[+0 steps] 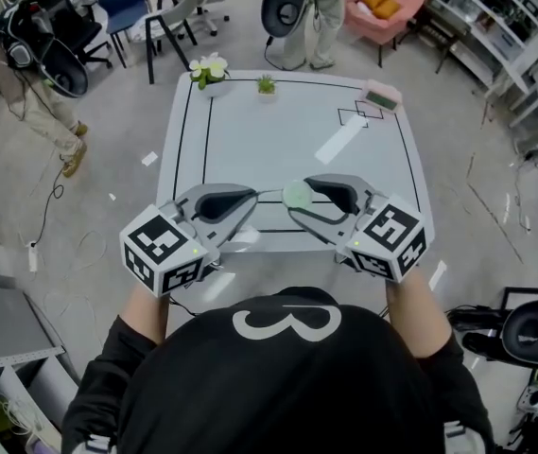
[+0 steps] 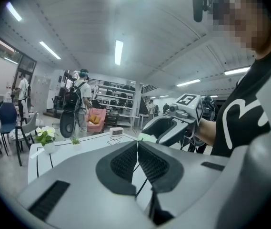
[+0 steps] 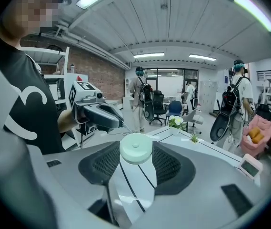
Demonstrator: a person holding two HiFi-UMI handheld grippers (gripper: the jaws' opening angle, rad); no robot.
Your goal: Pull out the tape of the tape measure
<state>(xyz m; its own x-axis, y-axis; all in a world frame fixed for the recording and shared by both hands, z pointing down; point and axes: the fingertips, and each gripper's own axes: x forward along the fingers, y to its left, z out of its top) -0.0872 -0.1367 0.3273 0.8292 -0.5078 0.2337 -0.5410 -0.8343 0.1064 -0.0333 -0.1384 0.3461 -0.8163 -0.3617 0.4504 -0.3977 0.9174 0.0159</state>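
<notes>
The tape measure (image 1: pixel 299 195) is a small round pale green case. My right gripper (image 1: pixel 294 198) is shut on it, the case pinched between the ribbed pads (image 3: pixel 136 149). My left gripper (image 1: pixel 255 198) faces it from the left, its jaws shut (image 2: pixel 137 143) on the thin end of the tape. A short thin stretch of tape (image 1: pixel 269 193) spans the small gap between the two grippers. Both hang above the near edge of the white table (image 1: pixel 250 140). In the left gripper view the green case (image 2: pixel 147 138) shows at the right gripper's tip just beyond my shut pads.
On the table's far edge stand a white flower pot (image 1: pixel 210 72), a tiny green plant (image 1: pixel 267 85) and a small pink-and-green box (image 1: pixel 382 94). Black lines mark the tabletop. People stand beyond the table, with chairs (image 1: pixel 169 17) and a pink armchair (image 1: pixel 382 3) nearby.
</notes>
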